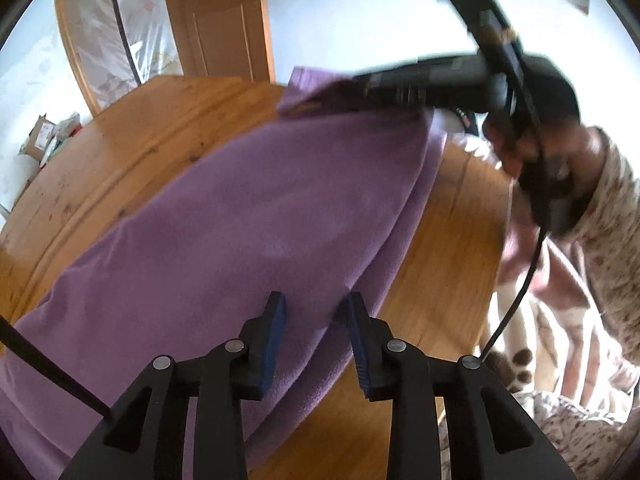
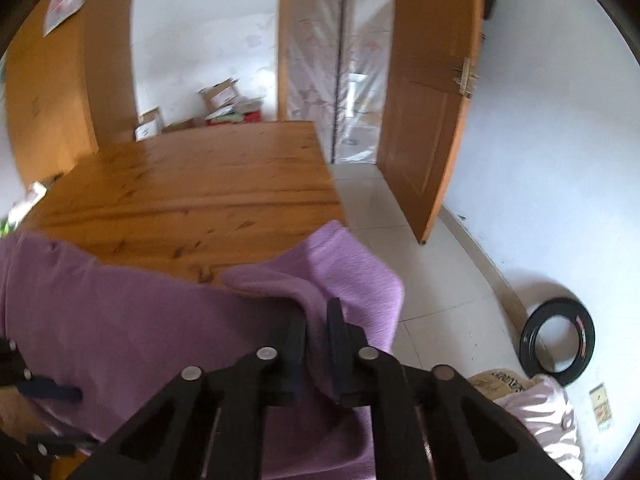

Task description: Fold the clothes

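A purple fleece garment [image 1: 240,220] lies lengthwise across the wooden table [image 1: 120,152]. My left gripper [image 1: 316,320] hovers over its near edge, blue pads apart and pressing on nothing. At the far end, my right gripper [image 1: 356,82] pinches a corner of the fabric and holds it off the table. In the right wrist view the right gripper [image 2: 318,320] is shut on a fold of the purple garment [image 2: 140,320], whose lifted corner hangs past the table [image 2: 180,184] edge over the floor. A hand in a patterned sleeve [image 1: 608,240] grips the right tool.
A black cable [image 1: 516,300] dangles from the right tool. On the tiled floor lie a black ring [image 2: 558,340] and a pale pink cloth bundle [image 2: 540,412]. A wooden door [image 2: 428,100] stands ajar beyond the table. Cardboard boxes [image 2: 224,100] sit by the far wall.
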{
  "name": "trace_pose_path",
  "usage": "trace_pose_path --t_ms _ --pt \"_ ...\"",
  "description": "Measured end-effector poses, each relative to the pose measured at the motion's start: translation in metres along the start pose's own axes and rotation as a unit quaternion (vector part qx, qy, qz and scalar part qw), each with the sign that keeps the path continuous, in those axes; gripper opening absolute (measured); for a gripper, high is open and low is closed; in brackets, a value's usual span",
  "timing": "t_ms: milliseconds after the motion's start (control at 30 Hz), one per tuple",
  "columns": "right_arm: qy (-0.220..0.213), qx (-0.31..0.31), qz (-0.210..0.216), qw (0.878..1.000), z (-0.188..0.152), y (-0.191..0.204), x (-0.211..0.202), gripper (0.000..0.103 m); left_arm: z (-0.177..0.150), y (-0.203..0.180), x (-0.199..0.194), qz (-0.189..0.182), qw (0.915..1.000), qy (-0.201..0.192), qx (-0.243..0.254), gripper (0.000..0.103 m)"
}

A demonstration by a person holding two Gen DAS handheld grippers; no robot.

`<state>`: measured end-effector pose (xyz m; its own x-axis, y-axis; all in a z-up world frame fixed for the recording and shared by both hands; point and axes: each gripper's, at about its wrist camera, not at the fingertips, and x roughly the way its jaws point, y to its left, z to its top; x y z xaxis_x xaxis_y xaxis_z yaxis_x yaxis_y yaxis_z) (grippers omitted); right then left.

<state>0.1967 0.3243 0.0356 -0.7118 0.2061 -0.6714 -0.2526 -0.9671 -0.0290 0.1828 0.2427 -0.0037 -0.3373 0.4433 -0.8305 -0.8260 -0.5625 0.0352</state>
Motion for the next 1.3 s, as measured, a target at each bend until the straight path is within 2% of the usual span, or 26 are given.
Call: trace_pose_path --t_ms 167,300,400,567,700,800,967,1100,1200,1300 --pt "-0.033 0.075 0.005 0.997 0.005 -0.037 -0.016 0.003 -0.001 0.002 0.0 -0.003 1.0 0.0 -0.008 0.034" --pt "-0.052 0.147 0.013 0.988 0.0 -0.077 -0.031 0.003 -0.001 0.004 -0.001 -0.008 0.9998 -0.002 -0.016 0.033" --pt "-0.043 0.192 0.022 0.98 -0.013 -0.1 -0.03 0.003 -0.001 0.005 -0.001 -0.005 0.9998 -0.005 -0.016 0.028" --pt "-0.01 0.253 0.043 0.966 -0.047 -0.122 -0.013 0.003 0.001 0.012 -0.001 -0.004 0.9996 -0.01 -0.024 0.007" --pt "-0.007 0.289 0.064 0.955 -0.06 -0.132 -0.01 0.003 0.002 0.015 -0.007 -0.011 0.9991 -0.025 -0.033 0.004" --pt "-0.015 0.291 0.072 0.954 -0.053 -0.137 -0.012 0.003 0.007 0.017 -0.019 -0.005 0.9982 -0.048 -0.034 0.004" --pt "-0.066 0.268 0.093 0.957 -0.017 -0.135 -0.03 0.003 0.025 0.023 -0.046 0.011 0.9949 -0.091 -0.041 0.004" --pt "-0.112 0.256 0.117 0.953 0.005 -0.132 -0.048 0.003 0.029 0.026 -0.067 0.02 0.991 -0.123 -0.049 0.004" --pt "-0.103 0.259 0.113 0.954 0.0 -0.134 -0.044 0.003 0.03 0.022 -0.071 0.018 0.9904 -0.128 -0.05 0.004" --pt "-0.069 0.278 0.106 0.952 -0.022 -0.14 -0.031 0.003 0.023 0.012 -0.055 -0.005 0.9936 -0.102 -0.048 0.004"
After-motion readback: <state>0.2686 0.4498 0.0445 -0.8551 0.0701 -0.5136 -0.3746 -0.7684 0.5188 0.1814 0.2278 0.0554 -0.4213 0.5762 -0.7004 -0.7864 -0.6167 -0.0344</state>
